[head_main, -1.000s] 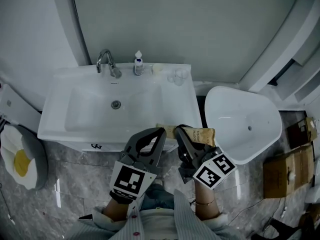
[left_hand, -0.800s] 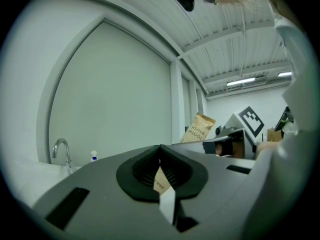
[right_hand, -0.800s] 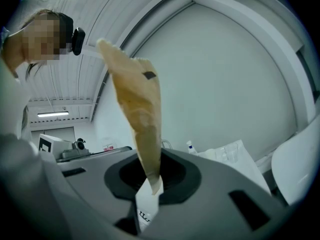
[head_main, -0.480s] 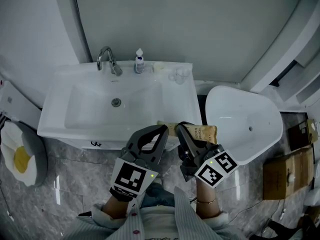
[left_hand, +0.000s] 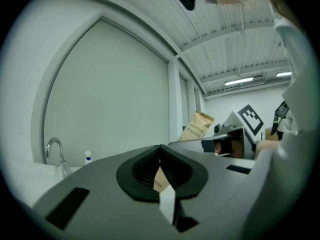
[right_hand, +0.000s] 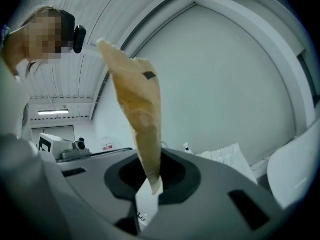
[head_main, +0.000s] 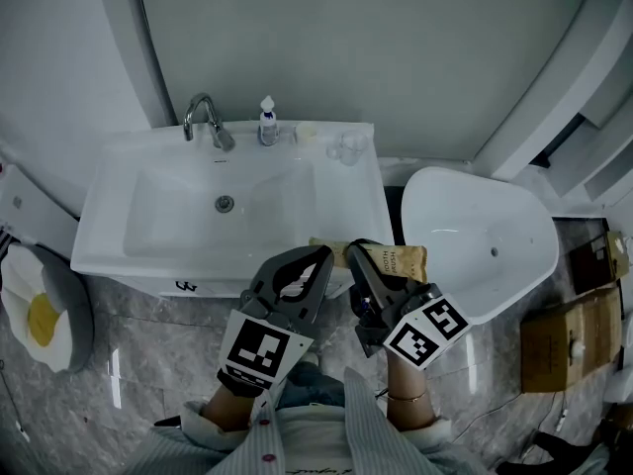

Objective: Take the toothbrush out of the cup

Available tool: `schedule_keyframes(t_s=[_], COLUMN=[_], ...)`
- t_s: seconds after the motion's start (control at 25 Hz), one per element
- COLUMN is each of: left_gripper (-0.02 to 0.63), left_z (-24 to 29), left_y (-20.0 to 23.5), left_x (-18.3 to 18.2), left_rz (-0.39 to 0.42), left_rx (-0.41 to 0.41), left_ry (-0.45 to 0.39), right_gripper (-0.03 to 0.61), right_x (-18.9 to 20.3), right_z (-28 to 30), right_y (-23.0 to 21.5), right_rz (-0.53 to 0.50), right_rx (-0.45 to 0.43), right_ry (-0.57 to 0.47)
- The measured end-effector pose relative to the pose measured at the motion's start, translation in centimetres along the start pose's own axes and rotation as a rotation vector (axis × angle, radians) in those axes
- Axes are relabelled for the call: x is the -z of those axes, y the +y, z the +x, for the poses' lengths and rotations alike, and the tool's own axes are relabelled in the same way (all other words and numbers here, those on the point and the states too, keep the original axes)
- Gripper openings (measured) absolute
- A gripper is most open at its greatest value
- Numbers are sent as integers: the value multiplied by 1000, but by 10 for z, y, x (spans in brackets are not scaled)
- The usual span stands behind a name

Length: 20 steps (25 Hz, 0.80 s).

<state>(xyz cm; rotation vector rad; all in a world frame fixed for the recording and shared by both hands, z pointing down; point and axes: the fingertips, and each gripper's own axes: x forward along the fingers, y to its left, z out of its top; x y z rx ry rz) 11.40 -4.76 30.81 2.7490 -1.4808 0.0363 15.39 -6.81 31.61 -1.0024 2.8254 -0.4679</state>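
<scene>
The sink fills the left centre of the head view, backed against the wall. Along its back edge, from left to right, stand a tap, a bottle and a cup, the cup near the right corner. Just right of the sink sits a bowl. Below the sink's front edge, at lower centre, the left gripper and right gripper lie side by side. A packet is clamped in both and reaches right, over the bowl's near rim. On the floor, a cushion lies at far left and boxes at far right.
</scene>
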Motion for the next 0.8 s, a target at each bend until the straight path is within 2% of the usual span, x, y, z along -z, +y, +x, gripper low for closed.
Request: schedule_keyframes(t_s=[0.8], left_gripper=[17], left_z=[13], left_y=[-7], left_x=[-1], left_rz=[27], left_rx=[2], left_ry=[7], right_gripper=[43], right_x=[-4], right_z=[-4], right_y=[-11], right_rz=[17], right_rx=[-2], right_ry=[-11])
